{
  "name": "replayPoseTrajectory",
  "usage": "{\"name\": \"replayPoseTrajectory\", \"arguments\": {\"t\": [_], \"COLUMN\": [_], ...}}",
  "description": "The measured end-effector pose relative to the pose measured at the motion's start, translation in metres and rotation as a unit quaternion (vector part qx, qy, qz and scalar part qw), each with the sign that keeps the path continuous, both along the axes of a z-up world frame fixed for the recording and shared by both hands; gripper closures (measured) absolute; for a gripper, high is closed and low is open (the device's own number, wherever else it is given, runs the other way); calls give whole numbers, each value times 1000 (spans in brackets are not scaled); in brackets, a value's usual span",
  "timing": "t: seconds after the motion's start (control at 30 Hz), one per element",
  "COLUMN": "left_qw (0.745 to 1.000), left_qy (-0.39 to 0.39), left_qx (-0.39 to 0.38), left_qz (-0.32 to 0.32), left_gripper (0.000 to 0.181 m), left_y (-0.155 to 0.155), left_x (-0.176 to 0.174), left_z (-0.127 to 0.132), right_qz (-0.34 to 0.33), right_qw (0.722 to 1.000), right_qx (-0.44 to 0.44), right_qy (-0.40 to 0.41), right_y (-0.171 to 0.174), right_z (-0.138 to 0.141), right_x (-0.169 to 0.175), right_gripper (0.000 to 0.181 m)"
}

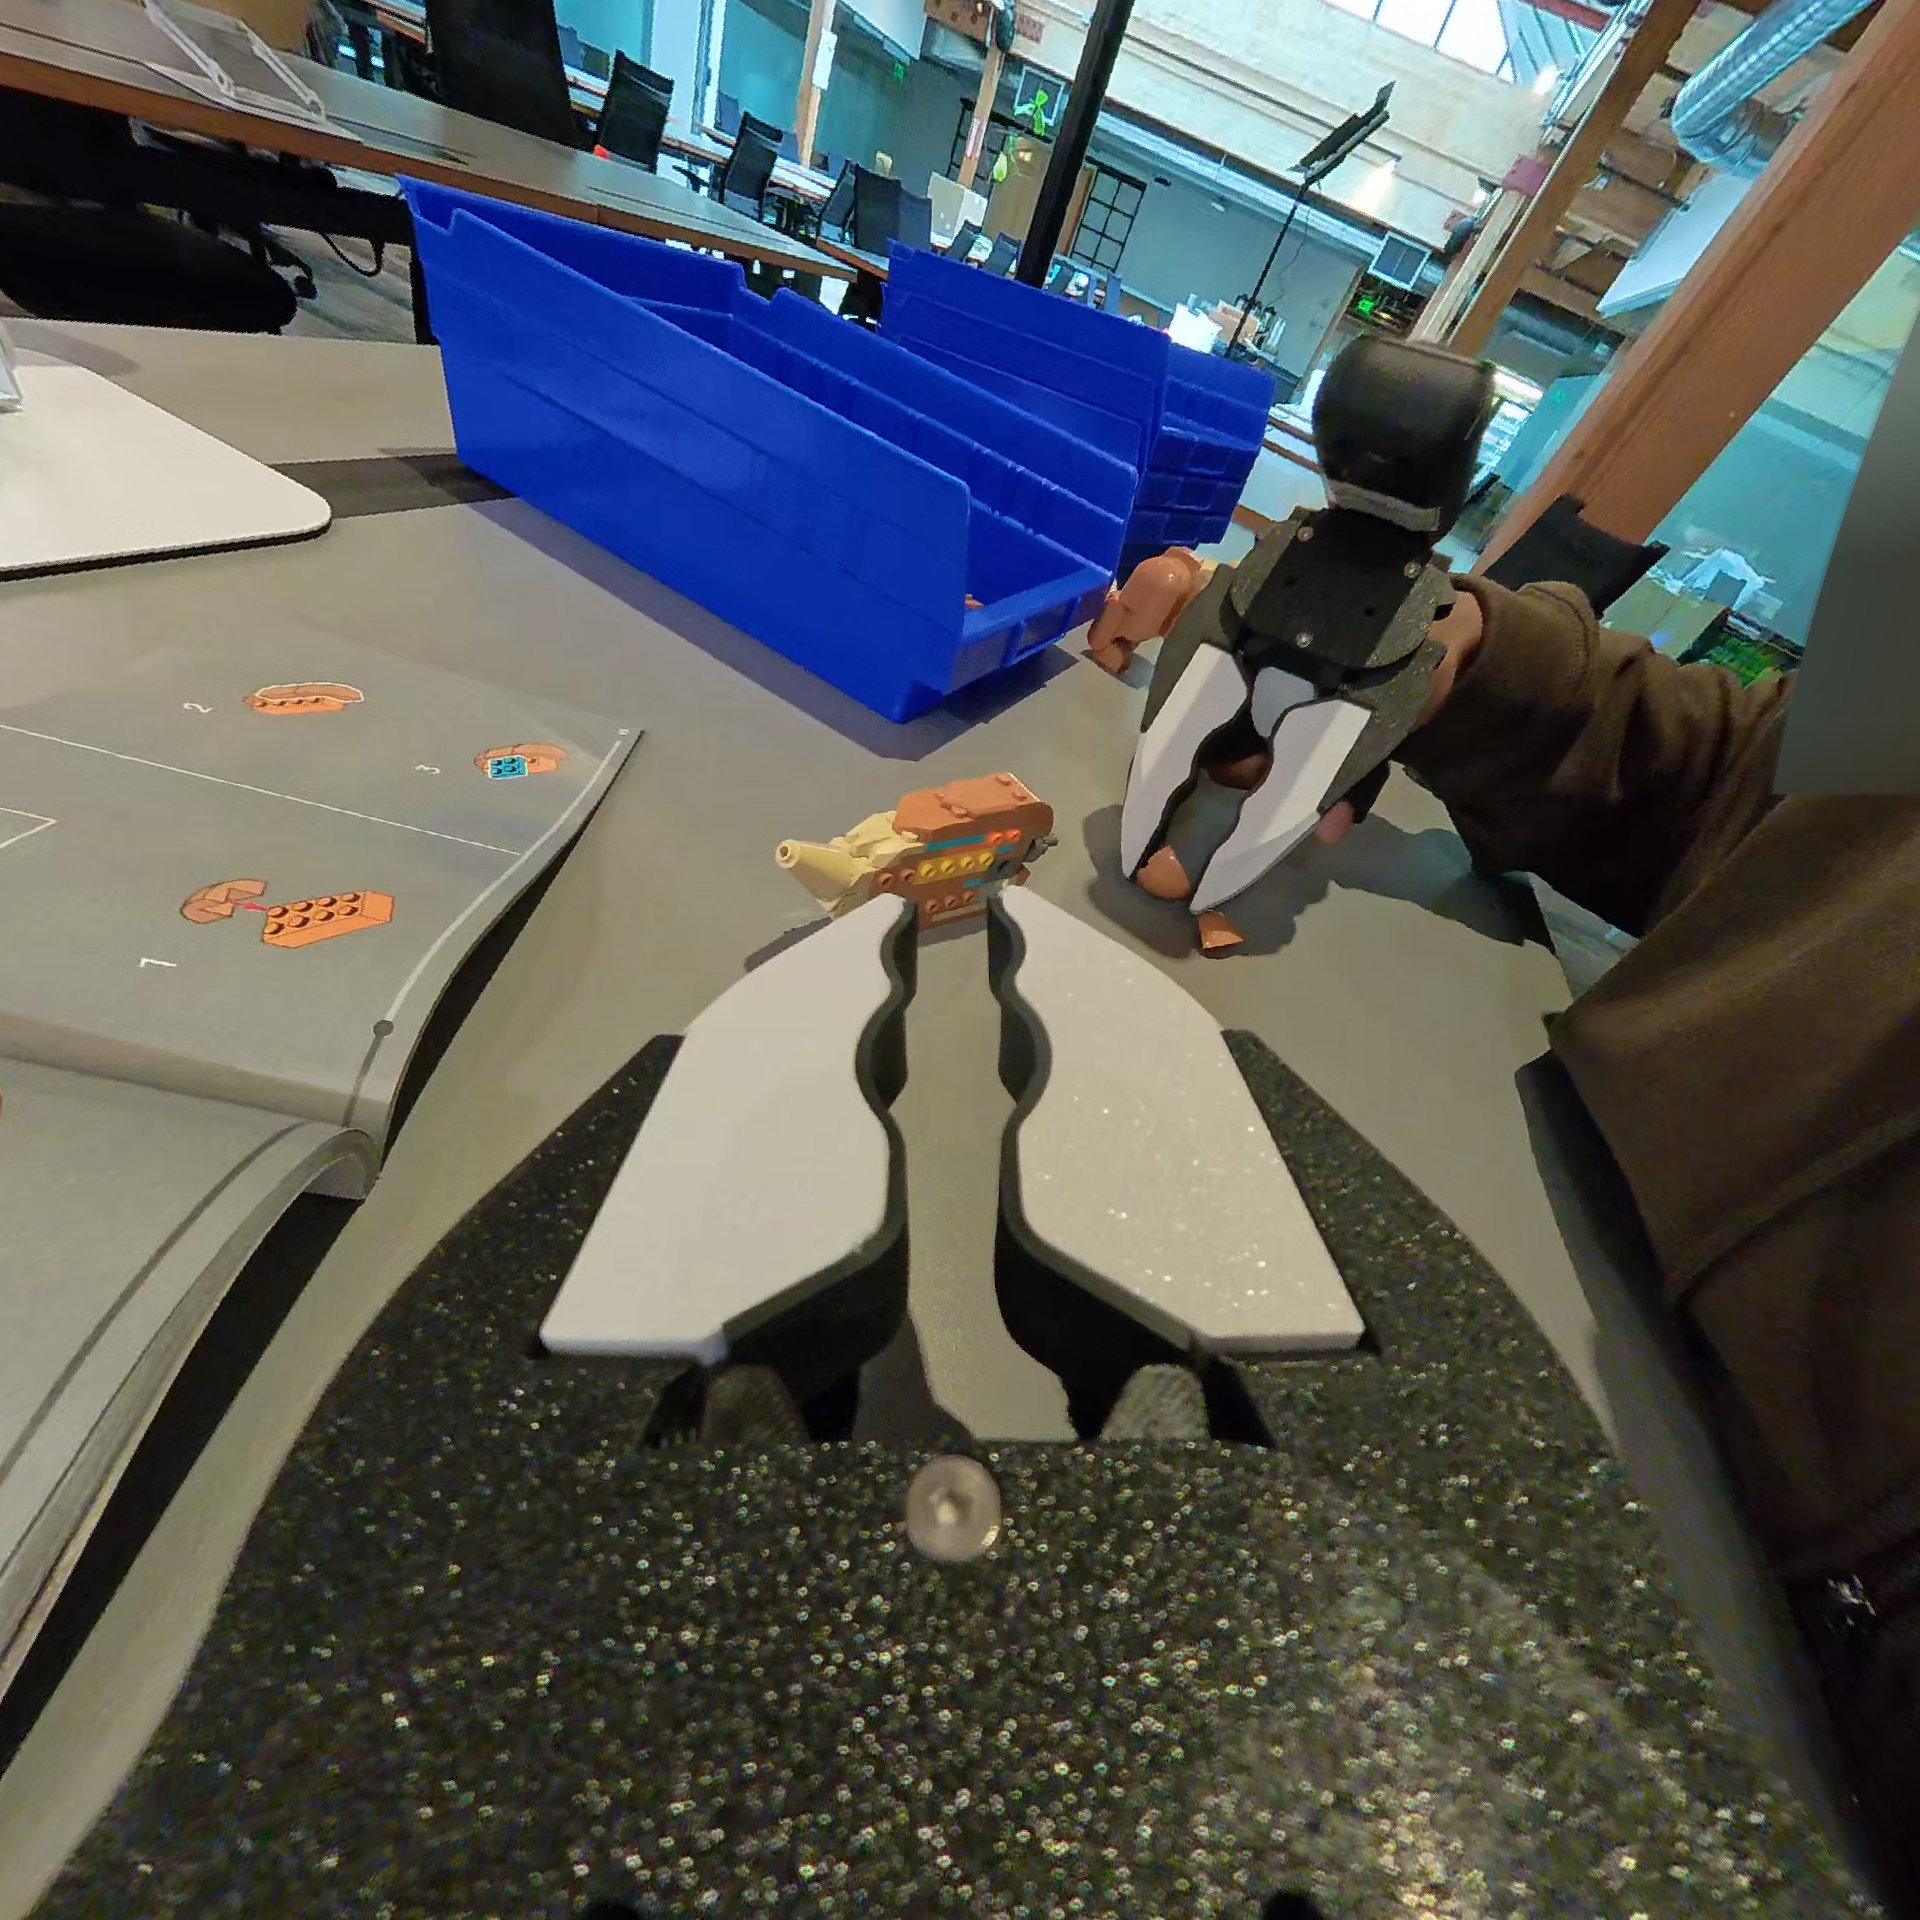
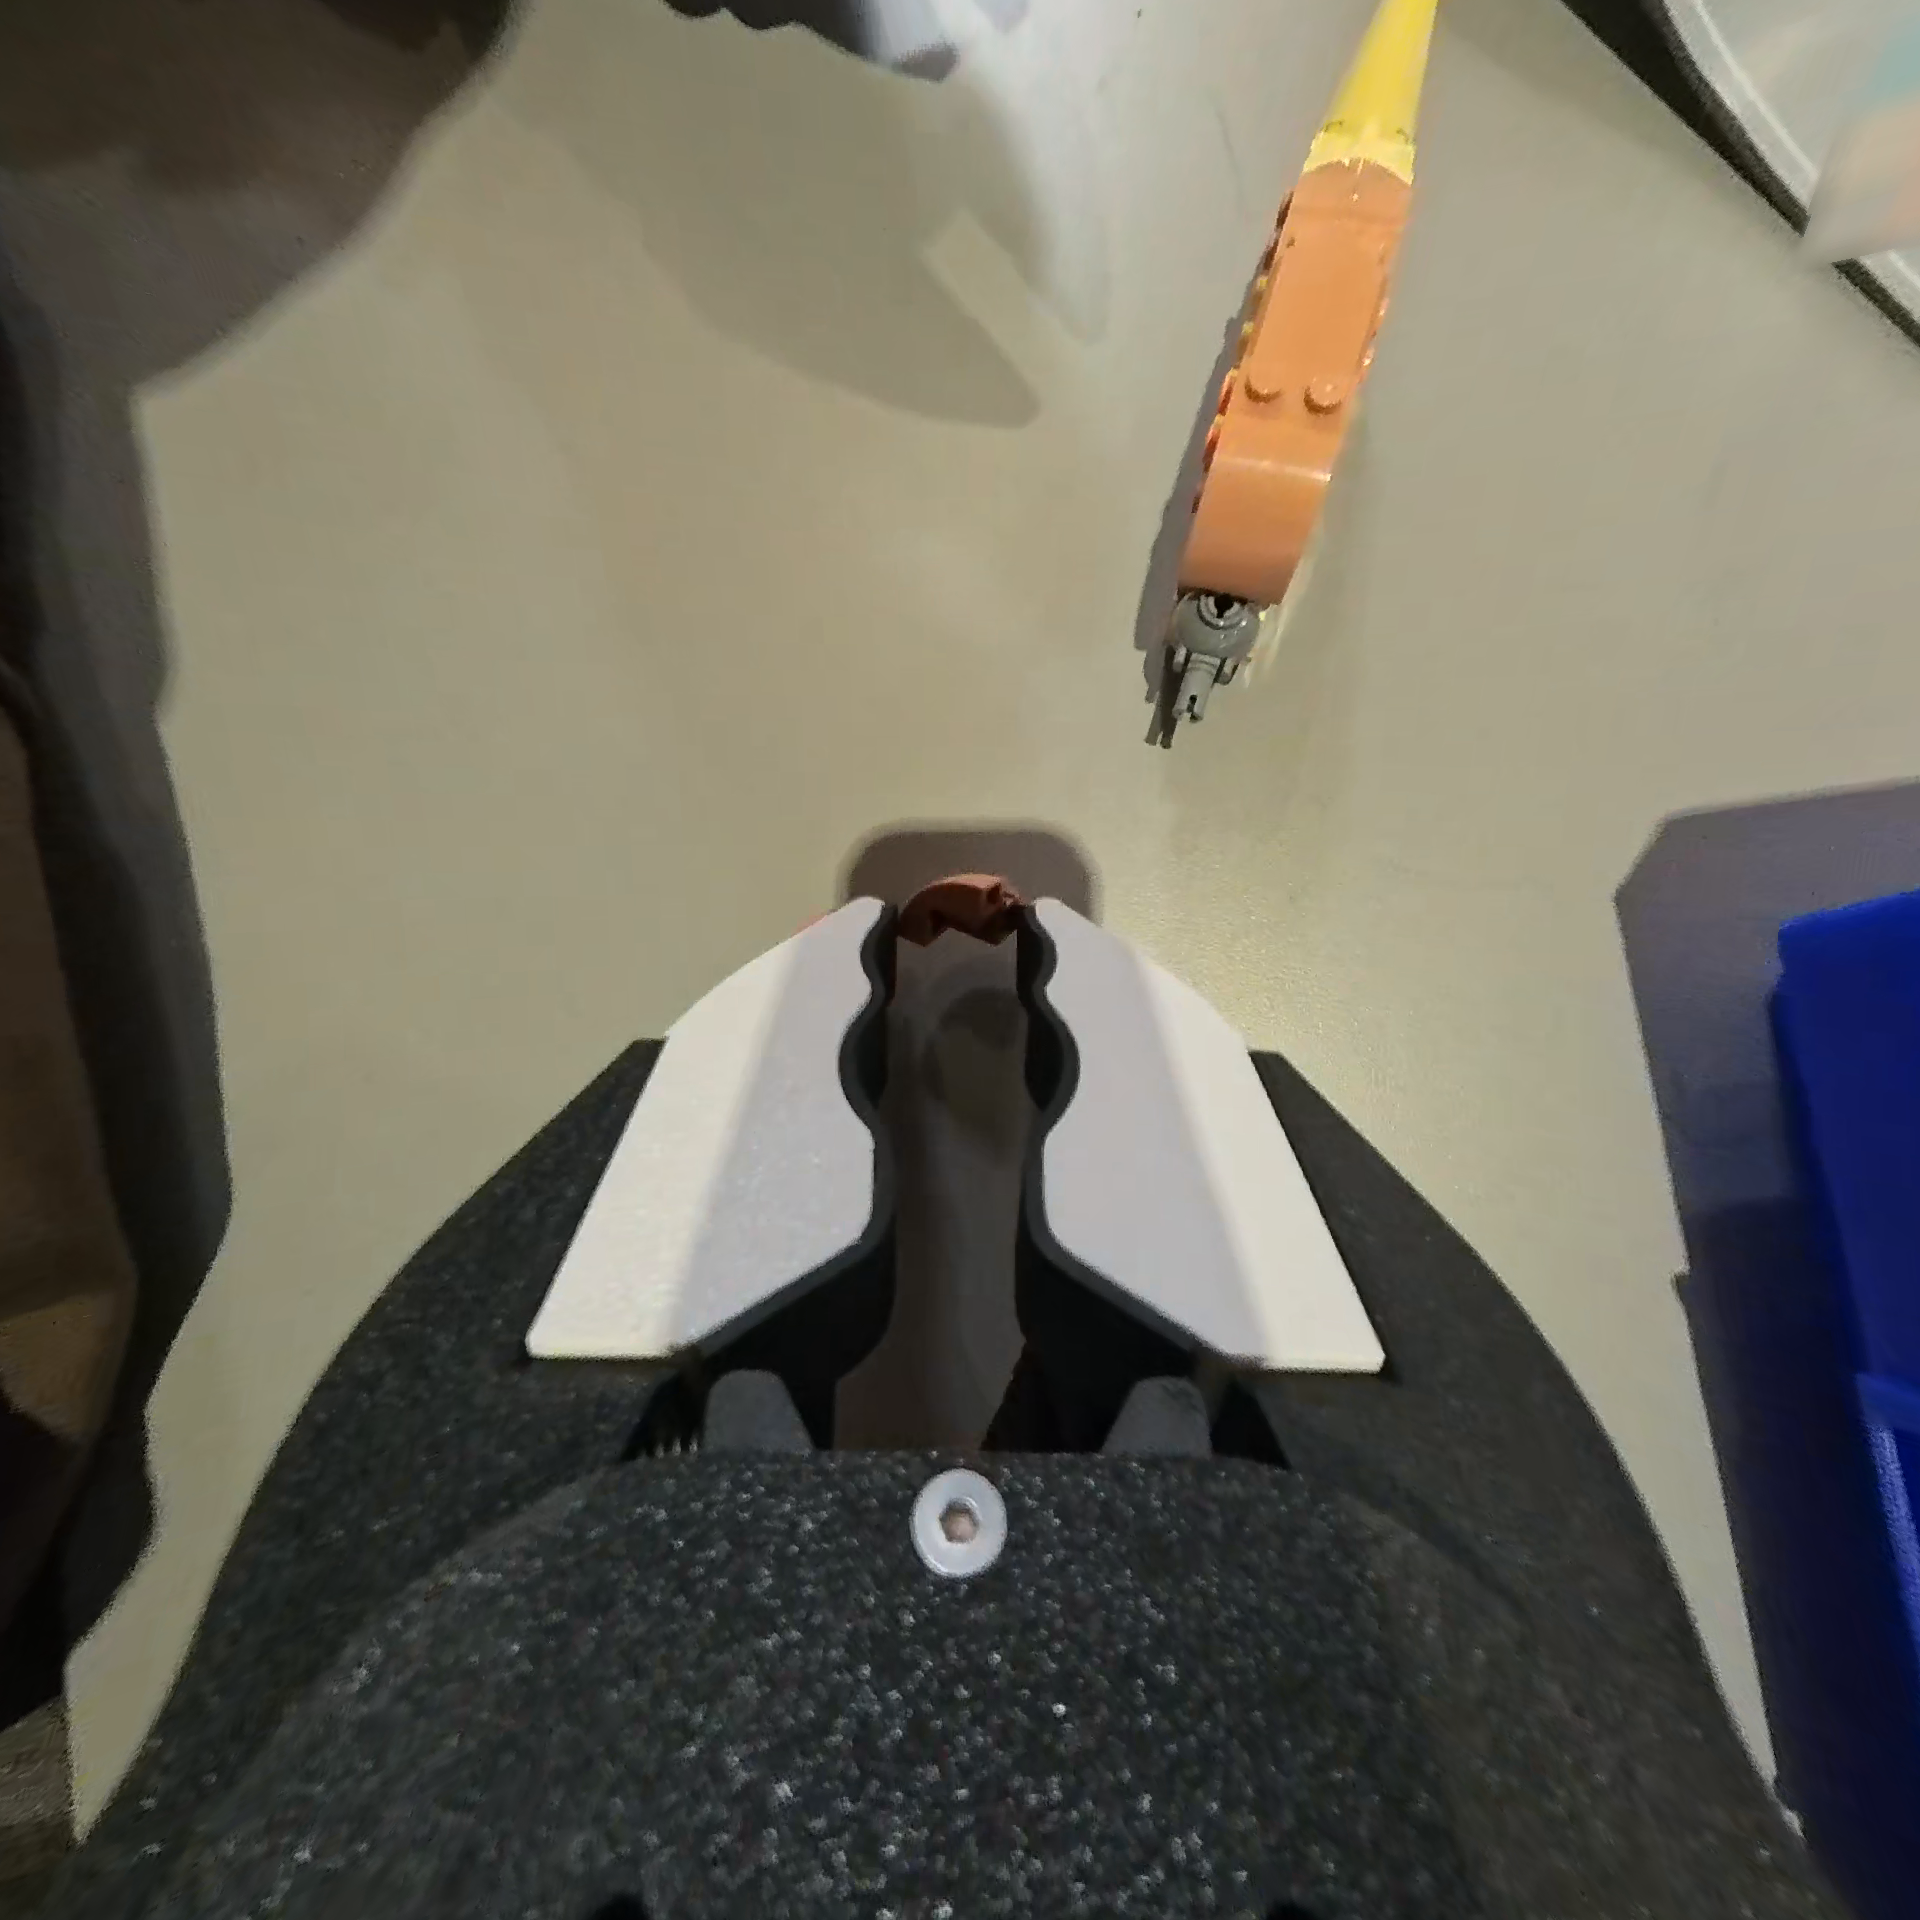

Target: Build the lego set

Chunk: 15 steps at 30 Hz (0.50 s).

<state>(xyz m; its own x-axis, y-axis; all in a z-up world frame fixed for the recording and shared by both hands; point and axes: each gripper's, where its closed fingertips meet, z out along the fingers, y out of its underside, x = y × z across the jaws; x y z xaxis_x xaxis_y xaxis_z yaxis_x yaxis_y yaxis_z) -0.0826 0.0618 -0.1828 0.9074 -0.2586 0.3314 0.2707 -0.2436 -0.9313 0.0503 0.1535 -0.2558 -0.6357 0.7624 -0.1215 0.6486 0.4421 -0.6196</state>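
Note:
A partly built Lego model (image 1: 935, 847), orange-brown and tan with a grey pin at one end, lies on the grey table; it also shows in the right wrist view (image 2: 1278, 416). My left gripper (image 1: 951, 912) is slightly open and empty, with its tips just in front of the model's near edge. My right gripper (image 2: 961, 914) points down at the table to the right of the model and is shut on a small dark-brown piece (image 2: 956, 906). In the left wrist view the right gripper (image 1: 1172, 881) stands tip-down with that piece (image 1: 1162, 871) between its fingers. Another small brown piece (image 1: 1216, 932) lies beside it.
An open instruction booklet (image 1: 260, 883) lies at the left. Several blue bins (image 1: 727, 468) stand behind the model, and one edge shows in the right wrist view (image 2: 1849, 1195). A brown Lego sub-build (image 1: 1138, 608) sits by the bins. A person's sleeve (image 1: 1621, 748) comes in from the right. Across from one pair of fingers to the other is roughly 20 cm.

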Motion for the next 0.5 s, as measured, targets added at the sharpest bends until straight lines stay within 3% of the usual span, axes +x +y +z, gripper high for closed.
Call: {"name": "replayPoseTrajectory", "arguments": {"t": [0.33,0.5], "left_qw": [1000,1000], "left_qy": [1,-2], "left_qx": [0,-1], "left_qz": [0,0], "left_gripper": [169,169], "left_y": [0,0], "left_x": [0,0], "left_z": [0,0], "right_qz": [-1,-9], "right_qw": [1000,999], "right_qx": [7,17], "right_qy": [4,28], "right_y": [2,14], "right_z": [1,21], "right_x": [3,4], "right_gripper": [154,154]}}
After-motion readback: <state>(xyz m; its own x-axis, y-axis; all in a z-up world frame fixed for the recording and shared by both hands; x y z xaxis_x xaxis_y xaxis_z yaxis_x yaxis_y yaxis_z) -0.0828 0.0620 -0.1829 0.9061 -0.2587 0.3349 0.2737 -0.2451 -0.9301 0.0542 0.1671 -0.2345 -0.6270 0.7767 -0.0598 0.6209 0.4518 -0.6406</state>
